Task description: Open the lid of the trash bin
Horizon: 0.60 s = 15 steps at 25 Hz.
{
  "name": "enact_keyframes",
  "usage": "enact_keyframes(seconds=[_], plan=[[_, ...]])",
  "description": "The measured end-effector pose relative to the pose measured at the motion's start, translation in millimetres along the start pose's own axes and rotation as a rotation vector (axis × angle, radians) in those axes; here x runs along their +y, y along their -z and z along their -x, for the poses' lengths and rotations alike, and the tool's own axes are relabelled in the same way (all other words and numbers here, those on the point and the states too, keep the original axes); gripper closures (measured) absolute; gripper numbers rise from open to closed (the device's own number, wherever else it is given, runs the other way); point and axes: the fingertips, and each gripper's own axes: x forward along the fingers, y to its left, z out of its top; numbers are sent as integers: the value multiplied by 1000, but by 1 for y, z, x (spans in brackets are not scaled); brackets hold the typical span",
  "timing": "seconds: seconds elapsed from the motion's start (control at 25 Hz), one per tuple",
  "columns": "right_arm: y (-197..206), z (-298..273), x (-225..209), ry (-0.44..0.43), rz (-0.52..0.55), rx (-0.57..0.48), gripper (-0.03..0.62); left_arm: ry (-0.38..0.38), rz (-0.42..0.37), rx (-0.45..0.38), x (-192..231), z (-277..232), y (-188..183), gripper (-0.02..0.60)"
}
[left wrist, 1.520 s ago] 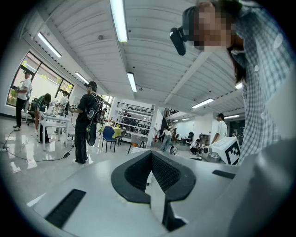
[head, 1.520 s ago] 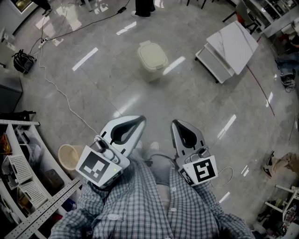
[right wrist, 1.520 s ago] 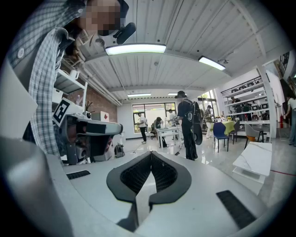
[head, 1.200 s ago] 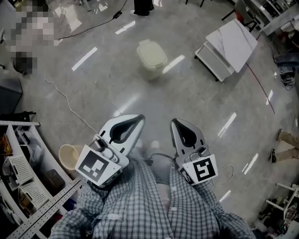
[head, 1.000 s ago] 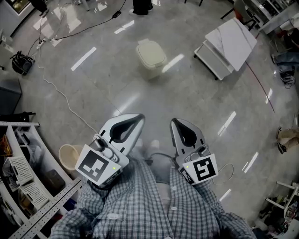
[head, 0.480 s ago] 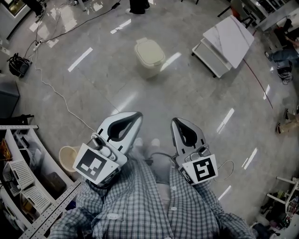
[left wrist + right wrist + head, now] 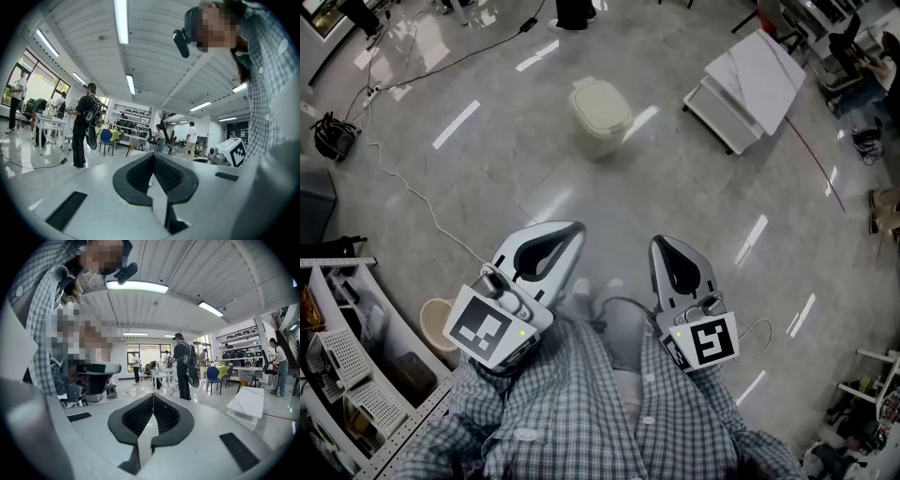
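The trash bin (image 7: 600,114) is a small cream bin with its lid down. It stands alone on the grey floor, far ahead of both grippers. I hold my left gripper (image 7: 578,227) and right gripper (image 7: 658,241) close to my body, side by side and pointing forward. Both are shut with nothing between the jaws. In the left gripper view the left gripper (image 7: 153,155) points level into the room, its ribbed pads closed together. The right gripper (image 7: 153,395) looks the same in its own view. The bin appears in neither gripper view.
A white slab on a low stand (image 7: 752,82) lies ahead on the right. A thin cable (image 7: 405,190) runs across the floor at left. A beige basket (image 7: 437,322) and a shelf rack (image 7: 345,361) stand at lower left. A person in dark clothes (image 7: 183,365) stands ahead.
Both grippers stay shut and held near my body. The head view has drifted a little, so the floor and the shelf rack at left have shifted slightly.
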Motion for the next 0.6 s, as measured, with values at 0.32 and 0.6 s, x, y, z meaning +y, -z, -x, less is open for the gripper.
enact_keyframes(seconds=[0.32,0.6], plan=[[1,-4,-1,18,5,2,576,-3,-1,2,8,1,-1,577],[2,-27,-14,1,-4,11,576,-16,-10,-40,25,-14,-11,577]])
